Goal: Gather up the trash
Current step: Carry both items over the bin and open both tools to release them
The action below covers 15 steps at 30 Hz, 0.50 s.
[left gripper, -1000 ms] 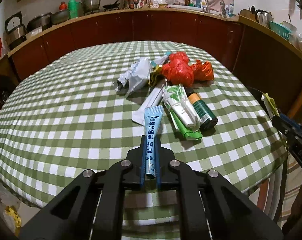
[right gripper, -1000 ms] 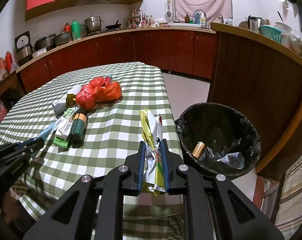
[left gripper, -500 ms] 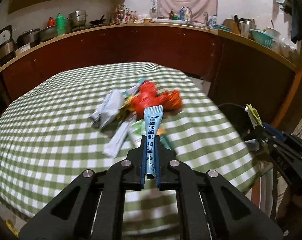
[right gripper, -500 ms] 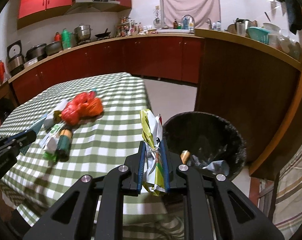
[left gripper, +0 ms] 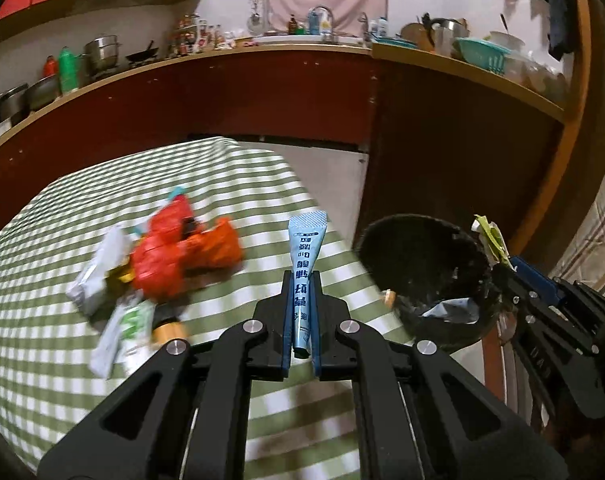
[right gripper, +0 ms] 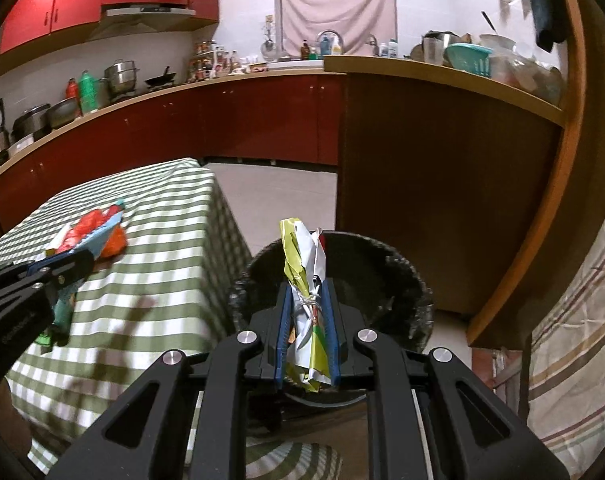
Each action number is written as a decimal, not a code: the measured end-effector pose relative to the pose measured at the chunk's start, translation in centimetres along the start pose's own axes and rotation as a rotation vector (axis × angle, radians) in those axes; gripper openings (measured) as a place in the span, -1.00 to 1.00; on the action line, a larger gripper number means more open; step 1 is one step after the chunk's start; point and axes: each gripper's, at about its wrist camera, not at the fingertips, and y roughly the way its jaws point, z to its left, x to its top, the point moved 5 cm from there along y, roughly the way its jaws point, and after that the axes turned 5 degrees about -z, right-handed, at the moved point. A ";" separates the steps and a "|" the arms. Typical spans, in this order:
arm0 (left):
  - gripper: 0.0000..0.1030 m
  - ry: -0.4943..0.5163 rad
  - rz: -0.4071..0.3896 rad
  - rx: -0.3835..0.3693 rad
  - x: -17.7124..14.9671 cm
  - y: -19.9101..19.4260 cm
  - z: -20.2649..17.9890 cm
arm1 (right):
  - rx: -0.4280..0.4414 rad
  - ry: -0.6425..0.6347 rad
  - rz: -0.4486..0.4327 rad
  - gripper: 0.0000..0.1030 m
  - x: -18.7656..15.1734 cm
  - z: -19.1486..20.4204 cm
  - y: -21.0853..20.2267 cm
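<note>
My left gripper (left gripper: 302, 280) is shut on a light blue tube (left gripper: 305, 248) and holds it above the right part of the checked table (left gripper: 42, 360). My right gripper (right gripper: 305, 292) is shut on a crumpled yellow-and-white wrapper (right gripper: 302, 256) and holds it over the near rim of the black-lined trash bin (right gripper: 406, 280). In the left wrist view the bin (left gripper: 414, 248) stands off the table's right edge, with the right gripper (left gripper: 498, 268) at its far right rim. A heap of trash (left gripper: 174, 252) with red bags lies on the table.
White and green packets and a dark bottle (left gripper: 166, 324) lie beside the red bags. A brown counter (right gripper: 442, 160) stands close behind the bin. A striped cloth (right gripper: 578, 340) hangs at the right. Tiled floor (right gripper: 286, 200) runs between table and cabinets.
Both grippers have swung right with their loads. The right gripper moved from over the table edge to over the bin. The left gripper moved toward the table's right edge.
</note>
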 end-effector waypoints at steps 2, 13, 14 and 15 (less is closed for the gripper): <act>-0.86 0.014 0.005 -0.007 0.2 1.0 -1.2 | -0.009 0.009 0.001 -0.68 0.0 -0.7 0.3; -0.86 0.078 0.043 -0.027 1.2 5.3 -6.0 | -0.038 0.057 0.019 -0.68 0.1 -3.8 2.6; -0.86 0.081 0.048 -0.029 1.2 5.6 -6.3 | -0.039 0.060 0.022 -0.68 0.1 -4.0 2.8; -0.86 0.083 0.052 -0.030 1.3 5.9 -6.6 | -0.040 0.061 0.025 -0.68 0.1 -4.2 3.1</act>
